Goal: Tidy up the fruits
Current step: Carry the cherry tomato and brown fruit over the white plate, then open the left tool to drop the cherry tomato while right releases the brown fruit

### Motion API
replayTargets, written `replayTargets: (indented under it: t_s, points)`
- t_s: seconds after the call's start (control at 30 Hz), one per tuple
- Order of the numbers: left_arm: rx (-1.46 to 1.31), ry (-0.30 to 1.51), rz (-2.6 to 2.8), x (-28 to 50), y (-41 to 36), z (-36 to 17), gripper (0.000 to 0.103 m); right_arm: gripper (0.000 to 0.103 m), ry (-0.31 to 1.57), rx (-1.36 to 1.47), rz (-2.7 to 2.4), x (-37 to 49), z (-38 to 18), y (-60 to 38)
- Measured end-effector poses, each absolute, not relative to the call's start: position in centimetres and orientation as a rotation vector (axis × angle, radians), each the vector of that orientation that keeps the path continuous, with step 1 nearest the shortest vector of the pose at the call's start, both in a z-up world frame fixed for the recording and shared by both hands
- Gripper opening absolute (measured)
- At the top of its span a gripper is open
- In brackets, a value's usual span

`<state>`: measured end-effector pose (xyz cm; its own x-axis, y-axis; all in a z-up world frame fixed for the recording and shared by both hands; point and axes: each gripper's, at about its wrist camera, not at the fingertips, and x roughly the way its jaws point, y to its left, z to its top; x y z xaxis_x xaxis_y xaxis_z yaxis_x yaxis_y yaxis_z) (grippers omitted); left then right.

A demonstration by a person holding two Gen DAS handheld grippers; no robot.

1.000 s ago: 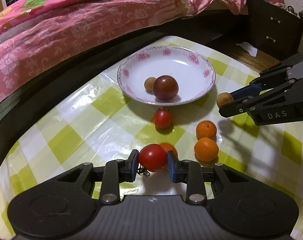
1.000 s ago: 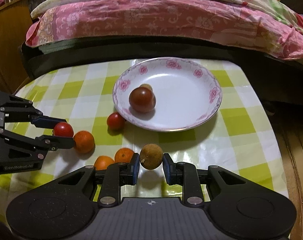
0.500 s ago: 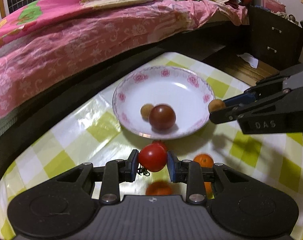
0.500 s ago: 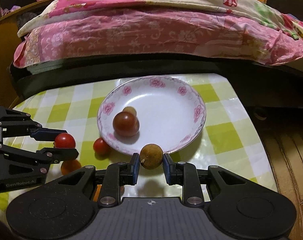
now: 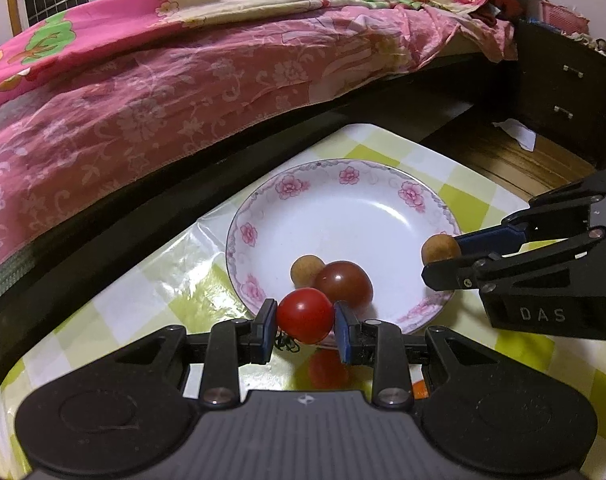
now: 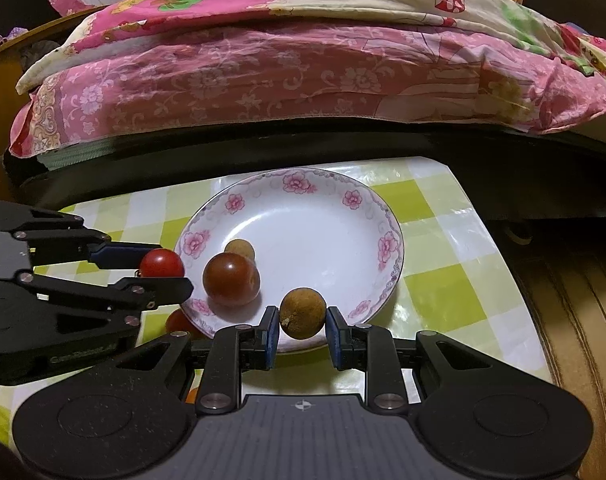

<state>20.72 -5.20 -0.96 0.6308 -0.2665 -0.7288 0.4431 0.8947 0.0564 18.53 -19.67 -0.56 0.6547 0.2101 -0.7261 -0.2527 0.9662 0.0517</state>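
Note:
A white plate with pink flowers [image 5: 343, 188] [image 6: 319, 236] holds a dark red tomato [image 5: 345, 283] [image 6: 231, 279] and a small brown longan [image 5: 306, 269] [image 6: 239, 248]. My left gripper [image 5: 305, 316] [image 6: 165, 270] is shut on a red cherry tomato [image 5: 305, 314] [image 6: 161, 263], held at the plate's near-left rim. My right gripper [image 6: 303, 320] [image 5: 443, 254] is shut on a brown longan [image 6: 303, 313] [image 5: 440, 248], held over the plate's front rim. Another red tomato [image 5: 327, 368] [image 6: 179, 322] lies on the cloth below the left gripper.
The table has a yellow-green checked cloth [image 5: 475, 188] [image 6: 443, 276]. A bed with pink bedding [image 5: 183, 68] [image 6: 303, 72] runs close behind it. A dark drawer cabinet [image 5: 567, 80] stands at the right. An orange fruit [image 5: 418, 387] peeks out under my left gripper.
Both grippers have moved forward toward the plate with their fruits held. The oranges on the cloth have slid out of view beneath them.

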Motion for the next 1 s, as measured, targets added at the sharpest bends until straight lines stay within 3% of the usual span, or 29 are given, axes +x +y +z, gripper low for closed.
replayTargets:
  t_s: [1.0]
  points:
    - [0.21, 0.762, -0.397, 22.1, -5.9, -1.0, 0.039, 0.022, 0.84, -0.05, 0.25, 20.6, -2.2, -18.8]
